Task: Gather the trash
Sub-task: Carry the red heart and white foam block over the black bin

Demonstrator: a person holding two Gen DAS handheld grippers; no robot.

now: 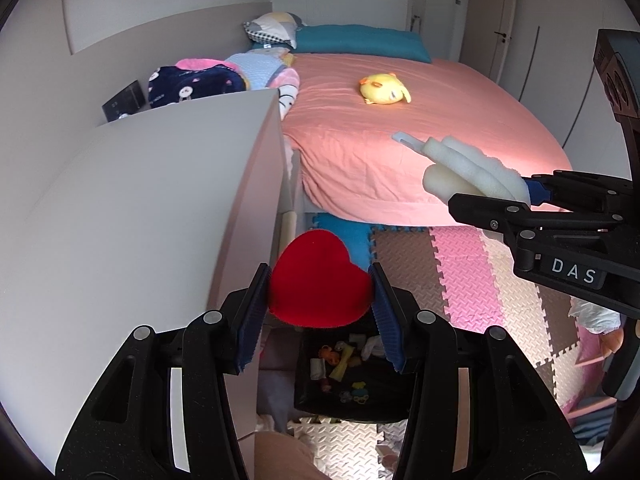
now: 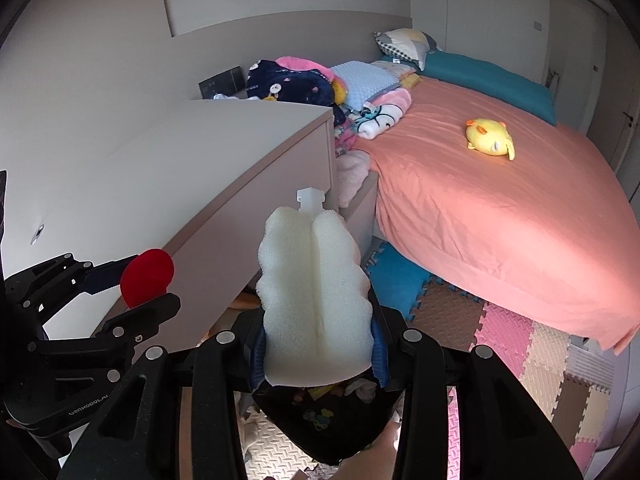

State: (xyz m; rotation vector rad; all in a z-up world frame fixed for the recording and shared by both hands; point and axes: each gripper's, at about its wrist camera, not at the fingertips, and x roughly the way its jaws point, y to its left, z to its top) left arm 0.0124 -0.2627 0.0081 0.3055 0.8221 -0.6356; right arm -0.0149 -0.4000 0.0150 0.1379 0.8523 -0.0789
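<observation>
My left gripper (image 1: 320,292) is shut on a red heart-shaped piece (image 1: 320,280), pressed between its blue pads; the same red heart (image 2: 147,276) shows at the left of the right wrist view. My right gripper (image 2: 318,340) is shut on a folded white foam piece (image 2: 314,300) with a small white plastic tip; this foam (image 1: 472,172) appears at the right of the left wrist view. Below both grippers sits a black bin (image 1: 352,376) with small colourful scraps inside, the same bin (image 2: 324,420) lying under the foam.
A grey cabinet (image 1: 160,200) stands on the left. A bed with a salmon sheet (image 1: 400,120) carries a yellow plush toy (image 1: 384,88), pillows and folded blankets. Coloured foam floor tiles (image 1: 460,276) cover the floor. Closet doors line the far right.
</observation>
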